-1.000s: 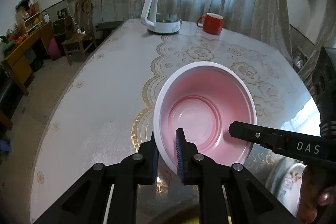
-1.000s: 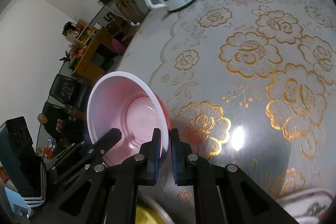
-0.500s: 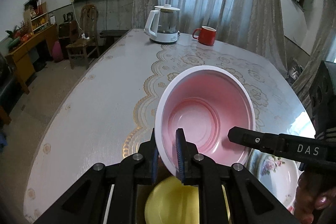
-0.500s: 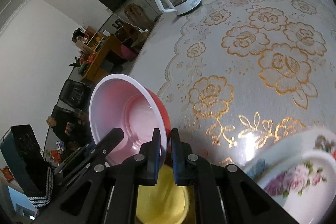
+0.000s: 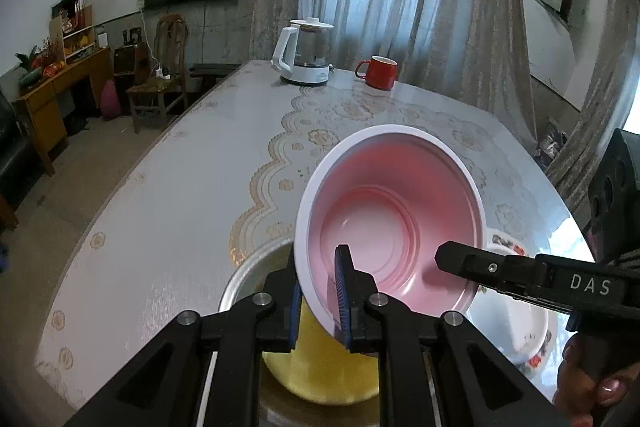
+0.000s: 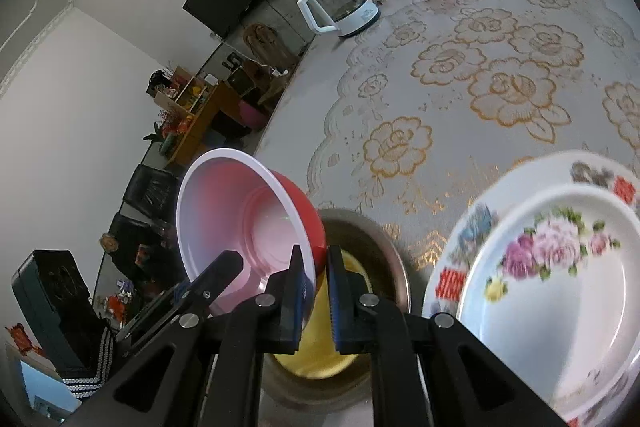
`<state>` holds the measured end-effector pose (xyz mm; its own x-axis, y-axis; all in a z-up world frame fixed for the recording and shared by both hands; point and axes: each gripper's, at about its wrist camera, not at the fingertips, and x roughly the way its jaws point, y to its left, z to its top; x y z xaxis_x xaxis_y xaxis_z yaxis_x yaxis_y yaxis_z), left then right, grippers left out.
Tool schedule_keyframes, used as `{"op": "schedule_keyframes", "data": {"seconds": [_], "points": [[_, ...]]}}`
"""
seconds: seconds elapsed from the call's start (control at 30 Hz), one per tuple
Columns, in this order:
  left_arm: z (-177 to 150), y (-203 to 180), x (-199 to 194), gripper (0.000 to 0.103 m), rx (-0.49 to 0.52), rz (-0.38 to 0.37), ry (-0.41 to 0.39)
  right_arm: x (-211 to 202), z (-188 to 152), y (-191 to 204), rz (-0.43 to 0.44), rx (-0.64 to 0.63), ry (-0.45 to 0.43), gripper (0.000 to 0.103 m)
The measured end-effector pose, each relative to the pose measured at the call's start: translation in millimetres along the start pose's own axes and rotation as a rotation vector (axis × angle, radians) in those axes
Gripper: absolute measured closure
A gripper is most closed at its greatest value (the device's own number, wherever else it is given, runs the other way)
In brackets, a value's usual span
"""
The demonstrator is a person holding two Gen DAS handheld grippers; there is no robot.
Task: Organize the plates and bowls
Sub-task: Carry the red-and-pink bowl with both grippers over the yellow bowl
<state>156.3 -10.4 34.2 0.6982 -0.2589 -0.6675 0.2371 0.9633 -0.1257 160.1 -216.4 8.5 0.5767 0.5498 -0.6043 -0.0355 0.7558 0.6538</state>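
A bowl (image 5: 394,223), red outside and pink inside with a white rim, hangs tilted above the table. My left gripper (image 5: 320,291) is shut on its near rim. My right gripper (image 6: 318,267) is shut on the rim at the other side, and its finger (image 5: 452,259) reaches in from the right in the left wrist view. Directly below sits a yellow bowl (image 5: 320,367) inside a steel bowl (image 5: 240,275). Beside them on the right lies a white floral plate (image 6: 552,275). The red bowl (image 6: 248,219) hides part of the yellow bowl (image 6: 320,359).
A white-based glass kettle (image 5: 306,55) and a red mug (image 5: 378,71) stand at the far end of the table (image 5: 180,187), which has a gold-flower lace cover. A hand (image 5: 592,383) holds the right gripper at the lower right. Chairs and a wooden sideboard stand off to the left.
Both grippers have carried the red bowl back toward the table's near edge. The steel bowl, the yellow bowl and the floral plate have come into view beneath it.
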Motion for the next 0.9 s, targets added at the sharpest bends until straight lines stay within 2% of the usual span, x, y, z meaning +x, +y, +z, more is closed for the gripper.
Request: {"op": "schedule_keyframes", "data": {"seconds": [0.43, 0.9], "points": [[-18, 1, -16, 0.088, -0.010, 0.002, -0.012, -11, -27, 4, 0.003, 0.003, -0.009, 0.092], [-31, 7, -23, 0.088, -0.028, 0.001, -0.013, -6, -40, 7, -0.006, -0.010, 0.013, 0.092]]}}
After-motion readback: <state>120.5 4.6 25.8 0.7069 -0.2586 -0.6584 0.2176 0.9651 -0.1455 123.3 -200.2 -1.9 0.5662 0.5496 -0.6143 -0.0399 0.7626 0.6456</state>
